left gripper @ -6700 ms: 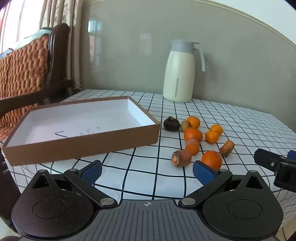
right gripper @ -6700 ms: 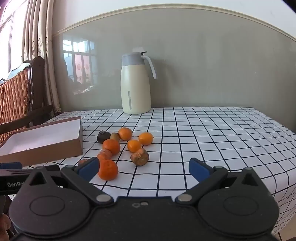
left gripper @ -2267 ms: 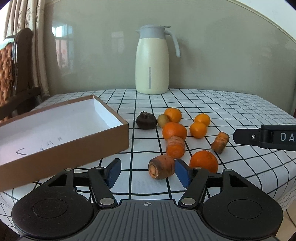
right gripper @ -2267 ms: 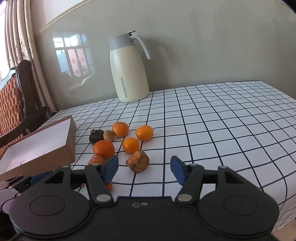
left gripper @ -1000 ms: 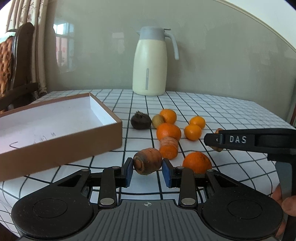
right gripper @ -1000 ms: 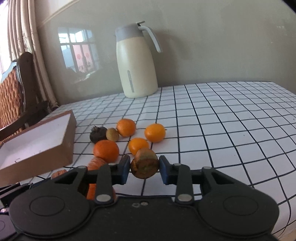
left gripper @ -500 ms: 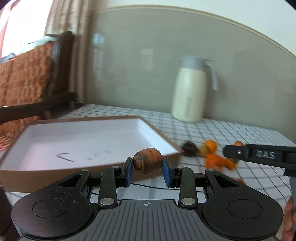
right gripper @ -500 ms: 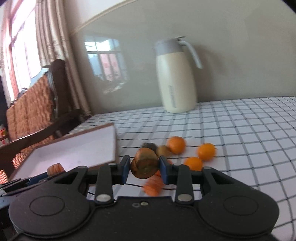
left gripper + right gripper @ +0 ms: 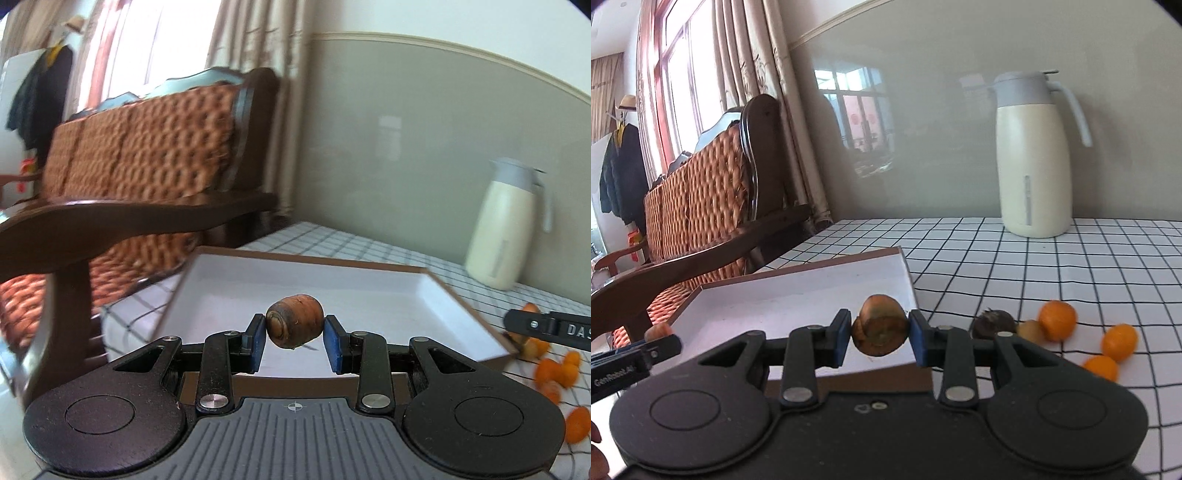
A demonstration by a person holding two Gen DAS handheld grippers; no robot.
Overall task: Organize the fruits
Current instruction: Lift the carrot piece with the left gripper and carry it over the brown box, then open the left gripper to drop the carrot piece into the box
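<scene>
Carrot stub [image 9: 294, 320] sits clamped between my left gripper's [image 9: 294, 341] blue pads [image 9: 255, 342], held crosswise with its cut face turned toward the left pad, hanging over the near part of the brown tray [image 9: 476, 306]. My right gripper [image 9: 880, 341] is likewise clenched on a second carrot piece [image 9: 880, 329], cut face toward the lens, at the tray's near right corner [image 9: 849, 376].

Both chunks look stiff and dense, light enough for a two-finger pinch. I judge the skin dry and a little rough, so slip is a small worry, but the rounded flanks could roll if the pads loosen unevenly. The grip across the barrel, pads on opposite curved sides, seems the right hold; taking them by the flat ends would be less sure.

Beyond the tray on the checked cloth [image 9: 1052, 266] lie the rest: a dark round fruit [image 9: 993, 323], a small brownish one [image 9: 1030, 330] touching an orange [image 9: 1057, 319], and two more oranges [image 9: 1119, 341] near them. Those I expect softer-skinned, wanting a gentler squeeze across the middle.

Farthest back stands a cream jug [image 9: 1034, 155] against the wall.
</scene>
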